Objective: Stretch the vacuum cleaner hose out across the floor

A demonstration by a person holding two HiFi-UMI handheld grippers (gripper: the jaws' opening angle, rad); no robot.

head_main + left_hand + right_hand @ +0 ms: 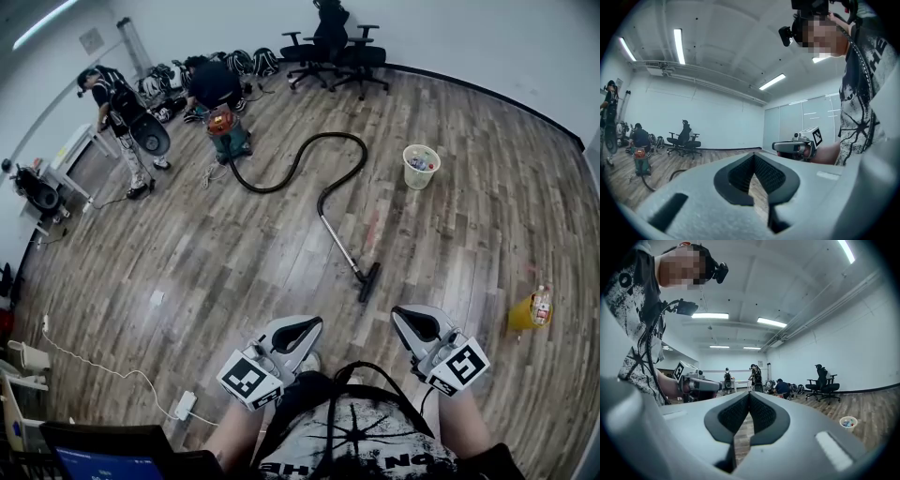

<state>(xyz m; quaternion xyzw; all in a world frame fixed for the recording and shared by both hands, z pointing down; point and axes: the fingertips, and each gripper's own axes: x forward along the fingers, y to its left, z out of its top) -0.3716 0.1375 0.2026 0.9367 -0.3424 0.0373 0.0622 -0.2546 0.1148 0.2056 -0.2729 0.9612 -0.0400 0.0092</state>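
- The wooden floor (234, 272) takes up nearly the whole room, running back to white walls.
- The vacuum cleaner hose (296, 167) lies on it in a loose S-shaped curve, not stretched out. One end is at the vacuum cleaner, and from there it bends round in a wide arc towards the middle of the room.
- Two black office chairs (333, 47) stand together by the far wall.
- One person (117, 108) stands at the far left, and another person (211, 84) crouches just behind the vacuum cleaner.
- The vacuum cleaner (225, 131) is a small upright drum and sits far from both grippers.
- The rigid wand (339, 239) carries on from the hose and slants towards the person wearing the camera. Its dark floor head (368, 281) rests flat on the boards.
- The left gripper (314, 326) is held near the body. Its fingers are pressed fully together with nothing between them.
- The right gripper (401, 317) sits level beside it, also closed tight and empty. The floor head lies a little way ahead, between the two, and neither gripper touches it.
- A pale bin (421, 166) stands to the right of the hose's arc.
- A small bottle (541, 305) sits with something yellow at the far right.
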